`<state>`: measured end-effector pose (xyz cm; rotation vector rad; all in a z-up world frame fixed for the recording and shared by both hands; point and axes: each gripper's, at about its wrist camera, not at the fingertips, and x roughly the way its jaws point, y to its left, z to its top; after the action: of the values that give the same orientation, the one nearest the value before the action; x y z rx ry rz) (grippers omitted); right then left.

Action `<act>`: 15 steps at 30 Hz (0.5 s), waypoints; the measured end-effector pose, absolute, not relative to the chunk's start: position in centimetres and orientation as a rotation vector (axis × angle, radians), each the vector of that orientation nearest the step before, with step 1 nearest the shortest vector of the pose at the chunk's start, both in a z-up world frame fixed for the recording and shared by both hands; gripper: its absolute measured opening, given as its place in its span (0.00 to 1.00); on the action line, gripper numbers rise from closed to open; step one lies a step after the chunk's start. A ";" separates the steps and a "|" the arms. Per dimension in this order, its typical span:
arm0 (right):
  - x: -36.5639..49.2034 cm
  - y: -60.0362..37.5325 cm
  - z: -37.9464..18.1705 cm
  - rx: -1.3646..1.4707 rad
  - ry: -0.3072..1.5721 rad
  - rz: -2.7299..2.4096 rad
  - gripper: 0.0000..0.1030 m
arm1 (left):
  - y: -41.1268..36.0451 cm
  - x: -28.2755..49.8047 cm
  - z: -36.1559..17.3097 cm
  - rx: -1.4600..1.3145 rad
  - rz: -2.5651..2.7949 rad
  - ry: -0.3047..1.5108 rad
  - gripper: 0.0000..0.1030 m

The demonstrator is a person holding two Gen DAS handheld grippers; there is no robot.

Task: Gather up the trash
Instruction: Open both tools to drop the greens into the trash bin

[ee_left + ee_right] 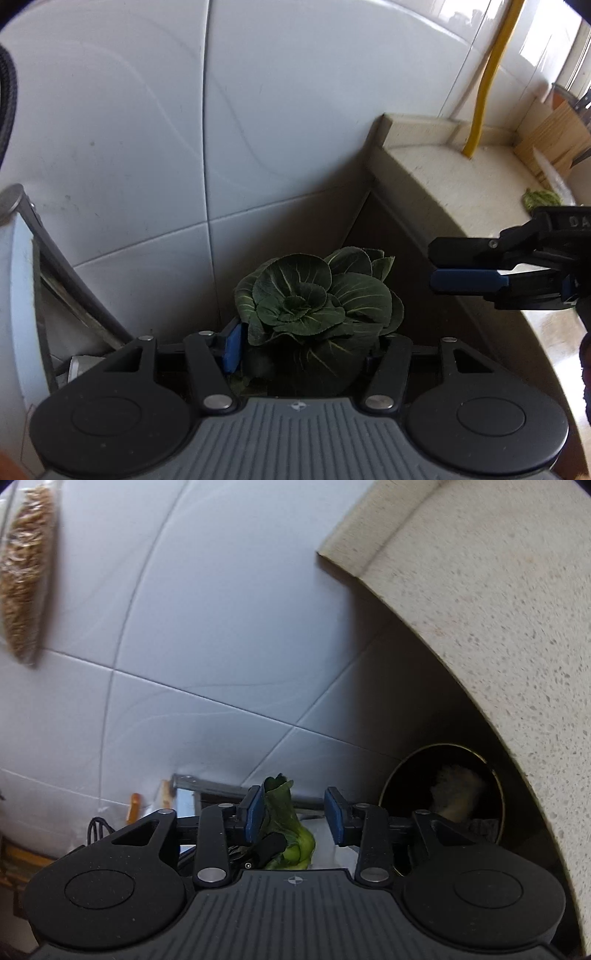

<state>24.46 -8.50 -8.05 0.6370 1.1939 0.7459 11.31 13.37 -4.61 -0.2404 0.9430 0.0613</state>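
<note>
1. Bok choy (317, 302) sits clamped between the left gripper (306, 345) pads, held over the dim gap beside the stone counter (443, 173).
2. Right gripper (295, 812) is empty, jaws parted.
3. Best practice, I judge: carry it over the round bin (406, 775) before releasing.
4. Only the right wrist view shows that bin; only the left shows a leaf scrap (541, 197) on the counter.

Dim shadowed foreground, daylight glare upper right on white tiles (288, 92), fisheye-bent edges, slight motion blur
</note>
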 end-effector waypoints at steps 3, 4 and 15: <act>24.4 -8.5 -8.2 0.637 1.198 0.737 0.51 | 13.5 11.8 -5.4 -0.243 0.062 0.972 0.52; 24.4 -8.5 -8.2 0.637 1.197 0.736 0.52 | 13.5 12.0 -5.6 -0.242 0.061 0.979 0.53; 23.4 -10.8 -6.9 0.677 1.143 0.710 0.59 | 12.6 12.9 -4.5 -0.241 0.013 0.946 0.58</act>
<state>23.41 -10.79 -6.89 0.6773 1.1426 0.7100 12.90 12.65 -4.49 -0.2414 0.9458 0.0134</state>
